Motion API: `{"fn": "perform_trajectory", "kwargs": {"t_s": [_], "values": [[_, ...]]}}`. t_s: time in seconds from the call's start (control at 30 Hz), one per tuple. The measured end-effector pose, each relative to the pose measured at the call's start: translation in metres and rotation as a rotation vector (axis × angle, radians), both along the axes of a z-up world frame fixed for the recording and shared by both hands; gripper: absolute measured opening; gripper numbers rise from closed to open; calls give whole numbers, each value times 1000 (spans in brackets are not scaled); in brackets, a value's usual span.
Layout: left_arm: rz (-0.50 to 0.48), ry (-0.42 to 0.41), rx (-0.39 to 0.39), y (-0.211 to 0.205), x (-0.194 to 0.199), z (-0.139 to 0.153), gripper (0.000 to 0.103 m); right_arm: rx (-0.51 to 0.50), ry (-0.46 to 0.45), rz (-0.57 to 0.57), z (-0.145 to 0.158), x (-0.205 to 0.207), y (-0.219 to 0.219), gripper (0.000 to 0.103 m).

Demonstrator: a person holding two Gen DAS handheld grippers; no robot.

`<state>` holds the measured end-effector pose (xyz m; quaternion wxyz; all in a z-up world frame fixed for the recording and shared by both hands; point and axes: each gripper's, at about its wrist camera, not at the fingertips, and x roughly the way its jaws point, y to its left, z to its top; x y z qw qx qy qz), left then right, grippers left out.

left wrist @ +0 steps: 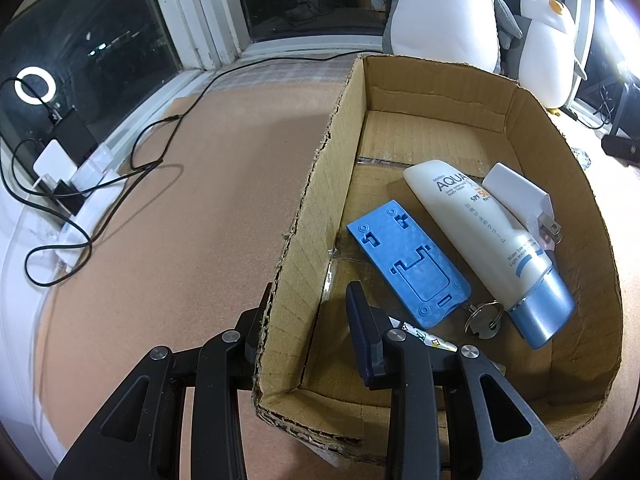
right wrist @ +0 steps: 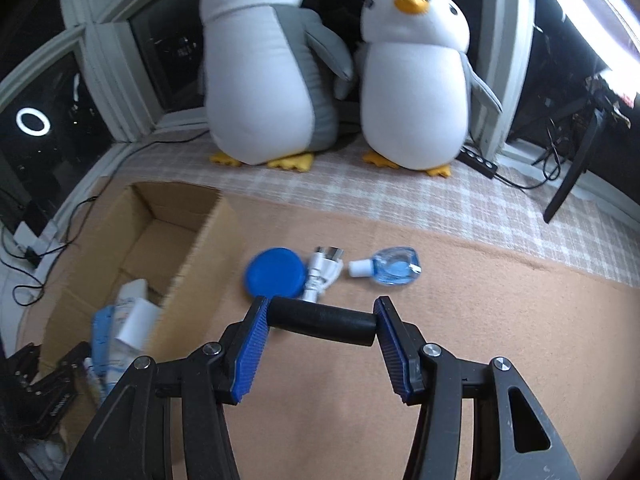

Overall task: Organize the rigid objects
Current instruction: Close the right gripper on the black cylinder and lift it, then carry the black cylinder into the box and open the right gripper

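An open cardboard box (left wrist: 316, 208) holds a blue phone stand (left wrist: 408, 264), a white sunscreen tube (left wrist: 488, 240), a white charger plug (left wrist: 520, 196) and a key ring (left wrist: 484, 318). My left gripper (left wrist: 308, 320) straddles the box's left wall, one finger outside and one inside. My right gripper (right wrist: 320, 318) is shut on a black cylinder (right wrist: 322, 320), held end to end just above the mat. Beyond it on the mat lie a blue round lid (right wrist: 276, 272), a white adapter (right wrist: 322, 270) and a clear blue bottle (right wrist: 390, 268). The box (right wrist: 188, 264) shows at left in the right wrist view.
Two plush penguins (right wrist: 272, 72) stand on a checked cloth by the window. Cables and a power strip (left wrist: 76, 184) lie at the far left. A black stand leg (right wrist: 572, 168) and a power strip (right wrist: 480, 162) sit at the right.
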<state>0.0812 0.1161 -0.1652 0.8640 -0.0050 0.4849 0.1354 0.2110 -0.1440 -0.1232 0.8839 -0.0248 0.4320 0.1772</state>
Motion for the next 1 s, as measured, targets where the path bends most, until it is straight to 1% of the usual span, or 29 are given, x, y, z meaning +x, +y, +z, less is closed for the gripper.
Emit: {"fn": "perform_trajectory", "kwargs": {"t_s": [0.13,0.37,0.7,1.0], "values": [[-1,-1,0,0,0,0,30,17,-29,53,15,-11,22,49],[0,-4,-4,0,0,0,30,29,-46,132,24,-18,61,49],[3,-9,-11,-1,1,1,30,6,-47,210,16,-16,111,49],[3,-9,-11,0,0,0,30,-15,-35,243,5,-11,130,49]]}}
